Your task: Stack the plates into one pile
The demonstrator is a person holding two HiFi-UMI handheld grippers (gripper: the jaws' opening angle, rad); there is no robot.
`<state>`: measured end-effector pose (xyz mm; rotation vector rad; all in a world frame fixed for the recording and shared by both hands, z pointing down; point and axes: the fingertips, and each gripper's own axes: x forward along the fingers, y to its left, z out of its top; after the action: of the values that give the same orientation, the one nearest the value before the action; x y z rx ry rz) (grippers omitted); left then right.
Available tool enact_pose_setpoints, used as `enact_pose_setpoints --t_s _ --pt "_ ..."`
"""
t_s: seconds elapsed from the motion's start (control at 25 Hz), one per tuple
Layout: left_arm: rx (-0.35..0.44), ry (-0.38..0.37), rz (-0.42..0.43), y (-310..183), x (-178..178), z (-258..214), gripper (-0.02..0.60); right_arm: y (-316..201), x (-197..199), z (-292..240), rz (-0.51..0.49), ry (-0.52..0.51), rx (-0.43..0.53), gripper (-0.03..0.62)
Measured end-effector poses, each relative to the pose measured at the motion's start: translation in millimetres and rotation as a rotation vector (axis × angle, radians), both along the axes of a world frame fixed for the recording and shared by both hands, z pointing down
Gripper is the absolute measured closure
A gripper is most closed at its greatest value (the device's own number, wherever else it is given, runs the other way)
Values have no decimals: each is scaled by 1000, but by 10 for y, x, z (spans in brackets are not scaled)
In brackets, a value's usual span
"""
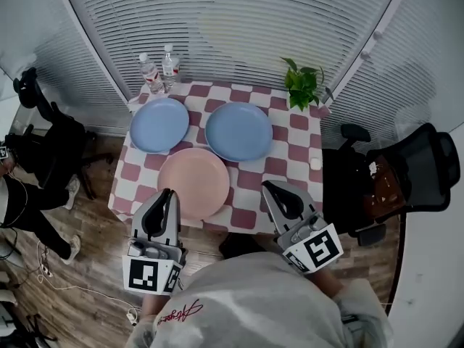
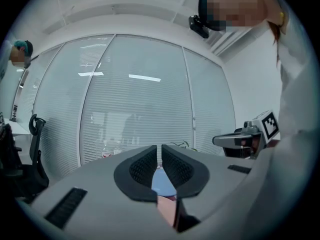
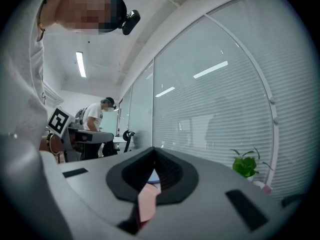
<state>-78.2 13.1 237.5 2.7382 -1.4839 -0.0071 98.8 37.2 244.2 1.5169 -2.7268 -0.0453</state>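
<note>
Both claws are closed and hold nothing: the left claw (image 1: pixel 165 194) and the right claw (image 1: pixel 270 187) have their jaws pressed together and point at the table (image 1: pixel 290 162) with the checked cloth. The pink plate (image 1: pixel 193 182) lies just ahead, between the two claws and nearer to the left one. Beyond it, farther from the claws, the left blue plate (image 1: pixel 159 124) and the right blue plate (image 1: pixel 238 130) lie side by side, each flat on the cloth, not stacked.

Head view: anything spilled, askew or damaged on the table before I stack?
Nothing stands out. The pink plate, left blue plate and right blue plate lie flat, unstacked; the bottles and plant stand upright.
</note>
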Motion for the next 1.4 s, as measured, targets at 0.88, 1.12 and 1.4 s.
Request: enact_pose_setpoints --t_s 0.88,1.12,1.4 --pt "-14 -42 15 -1123 682 101 541 -1088 761 213 31 -19 -49 583" --pt "-5 -60 36 -1266 742 124 541 -1241 792 262 37 -18 -57 583" --pt "-14 -57 114 -1448 726 222 541 -1311 778 324 120 -2 -56 583"
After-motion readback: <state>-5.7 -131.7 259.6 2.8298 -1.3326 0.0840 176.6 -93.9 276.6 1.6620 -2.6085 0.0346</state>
